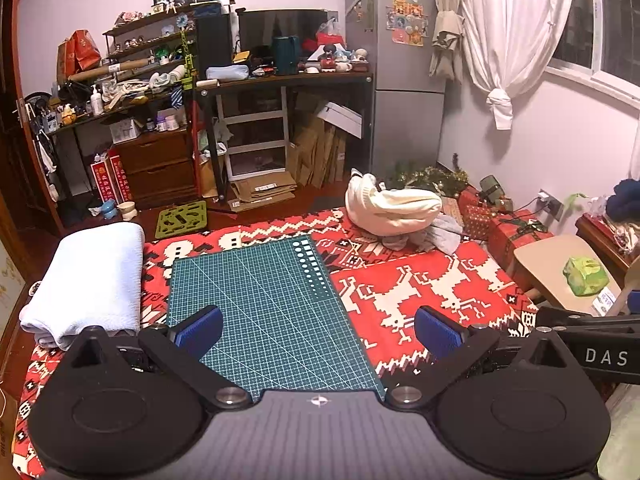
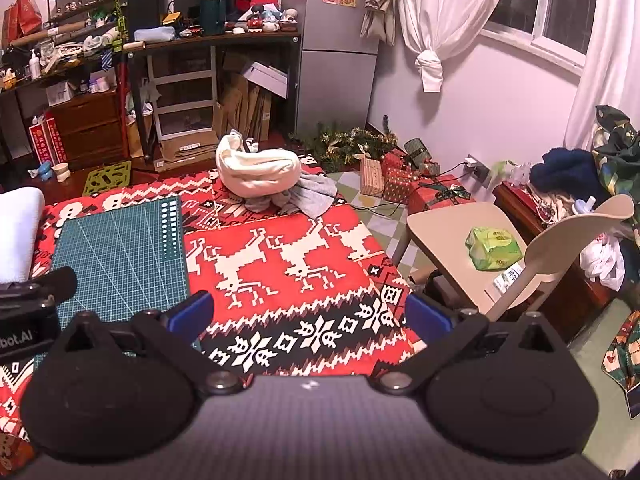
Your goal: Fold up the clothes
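Note:
A heap of unfolded clothes lies at the far end of the red patterned cloth: a cream garment [image 1: 394, 210] [image 2: 258, 172] on top of a grey one [image 1: 438, 236] [image 2: 310, 196]. A folded pale blue piece [image 1: 86, 280] rests at the left edge; its white end [image 2: 18, 232] shows in the right wrist view. My left gripper [image 1: 318, 330] hovers open over the green cutting mat [image 1: 264, 312] [image 2: 120, 256], nothing between its blue pads. My right gripper [image 2: 310, 316] stands open above the red cloth [image 2: 280, 264], also with nothing in it. Both are well short of the heap.
A beige chair [image 2: 452, 236] with a green packet [image 2: 494, 248] stands right of the table. Wrapped gift boxes [image 2: 400, 180] and a small tinsel tree lie on the floor beyond. Cluttered shelves, a desk and a grey fridge [image 1: 400, 92] line the far wall.

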The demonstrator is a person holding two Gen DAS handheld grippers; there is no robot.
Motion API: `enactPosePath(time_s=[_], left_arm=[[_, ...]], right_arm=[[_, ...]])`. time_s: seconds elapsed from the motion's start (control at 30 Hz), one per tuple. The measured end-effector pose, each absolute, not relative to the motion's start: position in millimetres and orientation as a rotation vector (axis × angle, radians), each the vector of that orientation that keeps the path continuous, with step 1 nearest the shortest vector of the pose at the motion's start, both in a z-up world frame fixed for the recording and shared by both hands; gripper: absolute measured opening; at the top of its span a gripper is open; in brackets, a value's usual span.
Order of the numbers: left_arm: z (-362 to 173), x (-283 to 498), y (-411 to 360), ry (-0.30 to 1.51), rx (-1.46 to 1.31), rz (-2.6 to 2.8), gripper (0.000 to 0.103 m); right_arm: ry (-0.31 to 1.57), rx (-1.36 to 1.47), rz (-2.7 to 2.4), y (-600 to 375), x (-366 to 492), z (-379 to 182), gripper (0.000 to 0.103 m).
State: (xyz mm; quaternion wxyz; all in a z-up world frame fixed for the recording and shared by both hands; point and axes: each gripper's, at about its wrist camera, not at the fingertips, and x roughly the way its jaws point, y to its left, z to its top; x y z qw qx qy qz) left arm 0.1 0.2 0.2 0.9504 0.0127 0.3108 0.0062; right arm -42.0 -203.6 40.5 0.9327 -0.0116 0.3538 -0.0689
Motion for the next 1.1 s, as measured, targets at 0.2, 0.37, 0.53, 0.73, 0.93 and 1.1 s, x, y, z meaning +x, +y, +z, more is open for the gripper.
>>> enactPosePath(time_s=[0.2, 0.37, 0.53, 0.73, 0.93, 1.1], left_arm=[[-1.8, -1.3, -7.9, 0.616, 0.069, 0.019, 0.103], [-1.9, -1.9, -3.5, 0.633, 0.034, -0.001, 0.103], [-1.0, -2.7, -2.8, 0.630, 0.032, -0.008, 0.103], [1.2, -2.8, -4.3, 0.627, 0.027, -0.012, 0.103], [1.6, -4.0, -4.0, 0.626, 0.024, -0.013, 0.103], [0.8, -3.5, -3.7, 0.626, 0.019, -0.015, 0.103]], right_arm=[[0.720, -0.016, -0.136, -205.0, -43.2, 39.6, 0.103], [0.717, -0.011, -0.132, -206.1, -44.6, 39.2, 0.103], [0.723, -0.018, -0.127, -205.1, -45.9, 40.9, 0.103], [0.726, -0.024, -0.127, -203.5, -48.0, 42.8, 0.103], [0.732, -0.028, -0.124, -202.3, -46.4, 41.8, 0.103], [0.734, -0.030, -0.123, -202.4, -45.1, 40.4, 0.103]])
